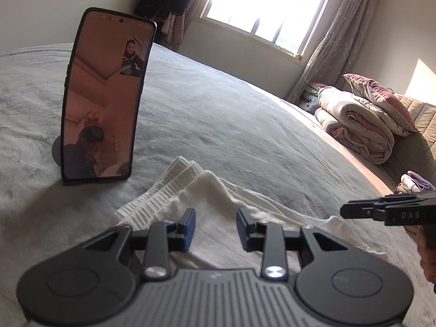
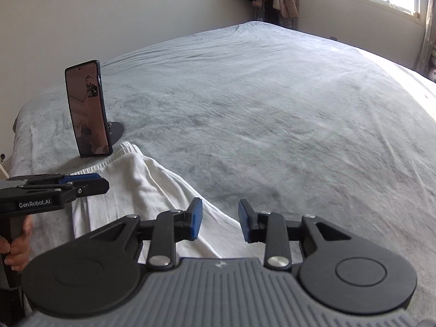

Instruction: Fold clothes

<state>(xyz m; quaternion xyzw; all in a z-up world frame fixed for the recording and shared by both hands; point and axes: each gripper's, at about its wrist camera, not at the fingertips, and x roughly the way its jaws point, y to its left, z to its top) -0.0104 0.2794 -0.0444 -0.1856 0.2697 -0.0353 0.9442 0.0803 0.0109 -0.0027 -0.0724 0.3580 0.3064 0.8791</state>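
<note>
Left gripper (image 1: 216, 224) fingers spread, nothing between them, above the white garment (image 1: 218, 199) at lower centre. Right gripper (image 2: 220, 219) fingers likewise spread and empty at the garment's edge. Garment lies on the grey bed (image 2: 272, 109); phone (image 1: 106, 98) stands upper left.

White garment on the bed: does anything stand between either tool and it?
Nothing visible does. The left tool hangs open directly over the white garment; the right tool is open at its edge. The phone stands behind it.

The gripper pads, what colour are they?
Blue pads, clearest in the right wrist view.
</note>
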